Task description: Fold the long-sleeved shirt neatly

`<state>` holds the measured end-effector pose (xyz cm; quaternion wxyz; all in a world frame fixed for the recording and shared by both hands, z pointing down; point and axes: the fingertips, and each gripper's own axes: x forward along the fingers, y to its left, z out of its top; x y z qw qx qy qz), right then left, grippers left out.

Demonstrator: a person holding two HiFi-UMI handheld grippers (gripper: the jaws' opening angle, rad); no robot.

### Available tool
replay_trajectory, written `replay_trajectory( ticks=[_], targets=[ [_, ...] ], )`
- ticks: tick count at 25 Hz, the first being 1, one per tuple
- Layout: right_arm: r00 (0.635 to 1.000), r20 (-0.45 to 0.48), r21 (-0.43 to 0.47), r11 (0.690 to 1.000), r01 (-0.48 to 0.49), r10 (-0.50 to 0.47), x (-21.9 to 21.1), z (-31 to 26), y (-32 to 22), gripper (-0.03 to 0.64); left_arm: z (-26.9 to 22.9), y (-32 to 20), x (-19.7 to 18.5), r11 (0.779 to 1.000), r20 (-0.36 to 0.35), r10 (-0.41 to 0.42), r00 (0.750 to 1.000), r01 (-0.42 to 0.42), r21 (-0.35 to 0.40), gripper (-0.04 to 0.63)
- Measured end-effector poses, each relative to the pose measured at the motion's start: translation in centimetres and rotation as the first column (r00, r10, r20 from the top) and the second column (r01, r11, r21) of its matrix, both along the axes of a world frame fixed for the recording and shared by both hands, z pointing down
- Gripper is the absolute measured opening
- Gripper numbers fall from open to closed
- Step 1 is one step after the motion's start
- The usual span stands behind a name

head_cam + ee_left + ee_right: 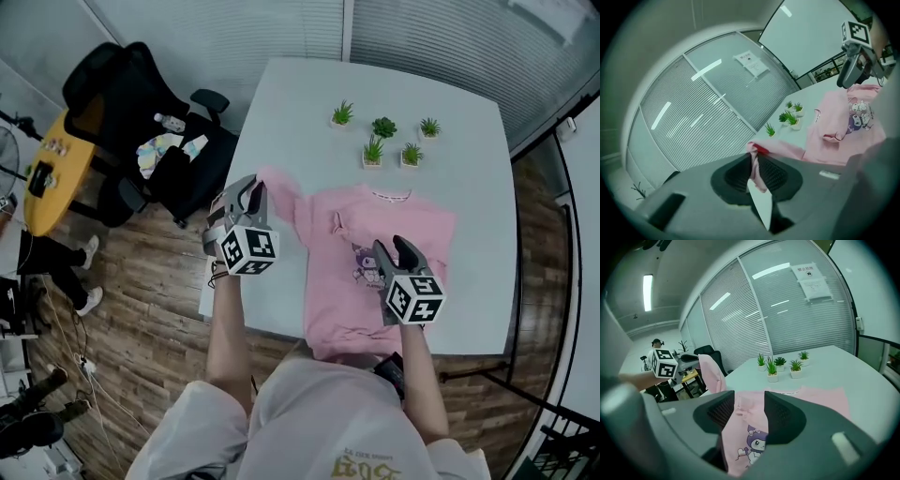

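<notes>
A pink long-sleeved shirt (375, 253) with a cartoon print lies front up on the white table (469, 169). Its left sleeve (279, 187) is lifted off the table, and my left gripper (251, 189) is shut on the sleeve's end. In the left gripper view the pink cloth (756, 164) is pinched between the closed jaws of the left gripper (754, 161). My right gripper (394, 248) hovers open over the shirt's chest, nothing between its fingers. In the right gripper view the print (757, 444) shows through the right gripper's (749, 411) gap, and the raised sleeve (710, 373) hangs to the left.
Several small potted plants (384, 139) stand at the far middle of the table. A black office chair (141, 122) with items on it sits off the table's left edge, beside a yellow table (56, 169). The shirt's hem hangs over the near edge.
</notes>
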<state>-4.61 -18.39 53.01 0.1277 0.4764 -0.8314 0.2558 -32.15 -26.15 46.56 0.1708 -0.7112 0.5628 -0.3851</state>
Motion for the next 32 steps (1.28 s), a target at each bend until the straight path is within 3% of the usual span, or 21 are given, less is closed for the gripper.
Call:
replay_trajectory(
  ticks=[7,11,15,18,23,32],
  targets=[
    [0.999,-0.005,0.008,0.999,-0.047,0.048,2.0,-0.4,0.8,0.212,-0.6,-0.9,4.6,0.992,0.053,0.121,0.991,-0.122,0.012,0.048],
    [0.997,-0.005,0.010,0.997,-0.072,0.072,3.1,-0.4,1.1,0.212,-0.9,-1.1,7.2,0.981,0.049,0.192,0.980,-0.194,0.025,0.048],
    [0.995,0.001,0.009,0.995,-0.102,0.102,4.3,-0.4,1.6,0.212,-1.3,-0.8,10.4,0.949,0.007,0.316,0.949,-0.316,0.025,0.048],
    [0.992,0.006,0.010,0.992,-0.125,0.125,5.1,-0.4,1.8,0.212,-1.7,-0.9,12.3,0.933,-0.006,0.359,0.933,-0.358,0.032,0.048],
    [0.988,-0.005,-0.001,0.988,-0.155,0.155,7.1,-0.2,2.2,0.212,-1.8,-0.8,16.1,0.899,-0.115,0.437,0.892,-0.435,0.040,0.048],
    [0.978,-0.021,-0.013,0.978,-0.209,0.209,10.1,0.0,2.6,0.210,-0.3,-0.5,21.7,0.827,-0.107,0.561,0.821,-0.563,0.017,0.048]
  ],
)
